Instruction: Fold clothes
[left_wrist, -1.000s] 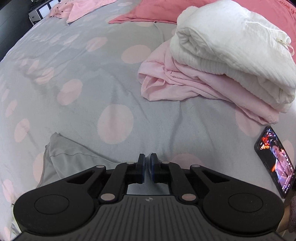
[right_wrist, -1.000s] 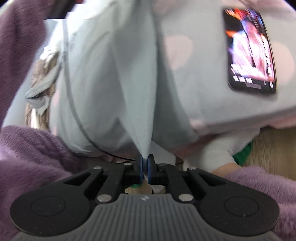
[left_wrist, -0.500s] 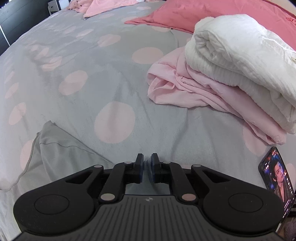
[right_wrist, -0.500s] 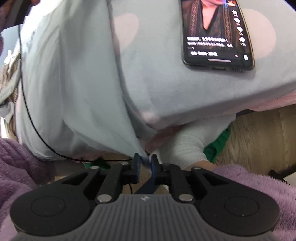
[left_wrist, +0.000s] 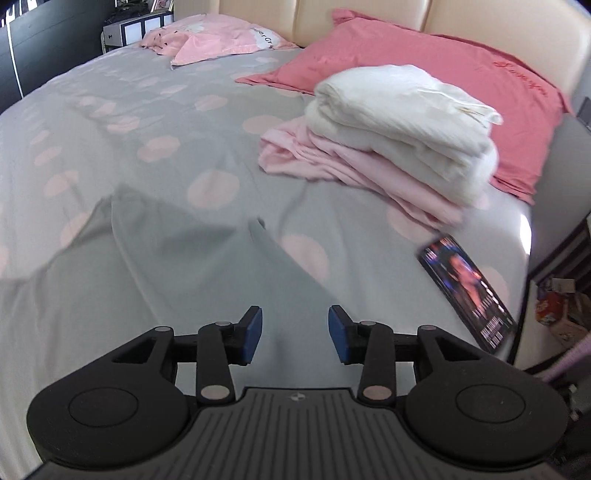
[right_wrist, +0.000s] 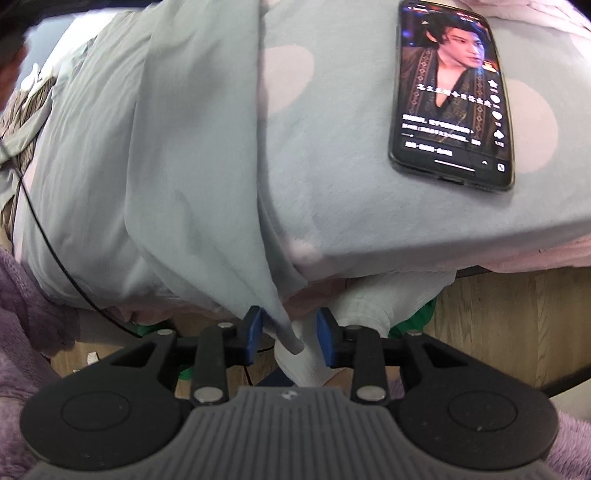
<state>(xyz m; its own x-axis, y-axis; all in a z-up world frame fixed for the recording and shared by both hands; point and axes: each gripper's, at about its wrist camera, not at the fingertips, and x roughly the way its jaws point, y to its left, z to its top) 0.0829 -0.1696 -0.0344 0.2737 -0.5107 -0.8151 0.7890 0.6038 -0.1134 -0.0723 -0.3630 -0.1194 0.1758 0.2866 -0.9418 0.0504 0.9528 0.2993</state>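
The left gripper (left_wrist: 295, 329) hovers with jaws wide over the pale grey-green thin fabric garment (left_wrist: 155, 266), which lies on the spotted grey bed (left_wrist: 155, 107). The right gripper (right_wrist: 289, 336) has its jaws parted, the garment's hanging corner loose between them at the bed's edge.

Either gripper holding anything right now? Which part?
Nothing held. Left gripper is open over the grey garment. Right gripper is open; the garment's corner hangs between its jaws, unclamped.
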